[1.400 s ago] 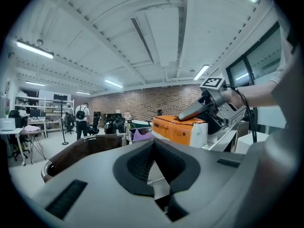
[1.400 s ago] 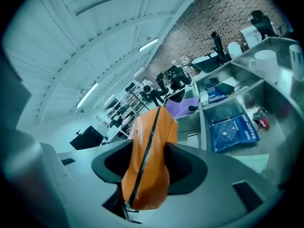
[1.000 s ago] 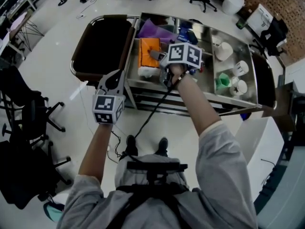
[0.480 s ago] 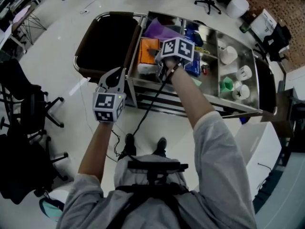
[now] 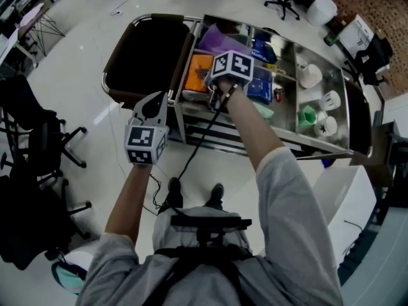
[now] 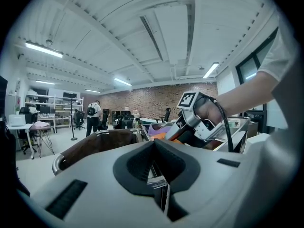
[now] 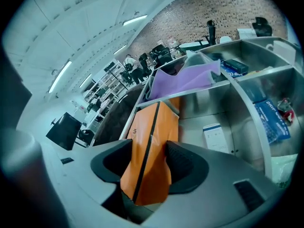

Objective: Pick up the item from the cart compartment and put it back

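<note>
The steel cart (image 7: 197, 110) stood at the person's 12 o'clock on a glossy white floor (image 5: 76, 75), its top split by dividers into open compartments. The right gripper (image 7: 149, 147) reached into the near compartment at the cart's left. The orange pack (image 7: 153, 122) was between its jaws. The jaws were easing apart, their pads touching both sides of the pack. The pack's far end pointed to 12 o'clock, into that compartment. A white box (image 7: 216, 137) lay flat on the bare steel at the pack's 3 o'clock.

In the head view a purple bag (image 5: 220, 40) filled the compartment at the pack's 12 o'clock. A dark tray (image 5: 143, 53) made up the cart's end at 9 o'clock. A blue packet (image 5: 260, 85), white cups (image 5: 310, 75) and a green cup (image 5: 308, 115) sat toward 3 o'clock.

The left gripper (image 5: 155, 102) hung off the cart over the floor, at the pack's 7 o'clock. Its jaws were together with nothing between them.

Black office chairs (image 5: 44, 148) stood on the floor at the person's 9 o'clock, and more stood past the cart at 12. The left gripper view showed a brick wall (image 6: 152, 96) at the far end of the room. It also showed strip lights (image 6: 42, 50) on a white ceiling and a person (image 6: 94, 117) with a backpack standing among desks.
</note>
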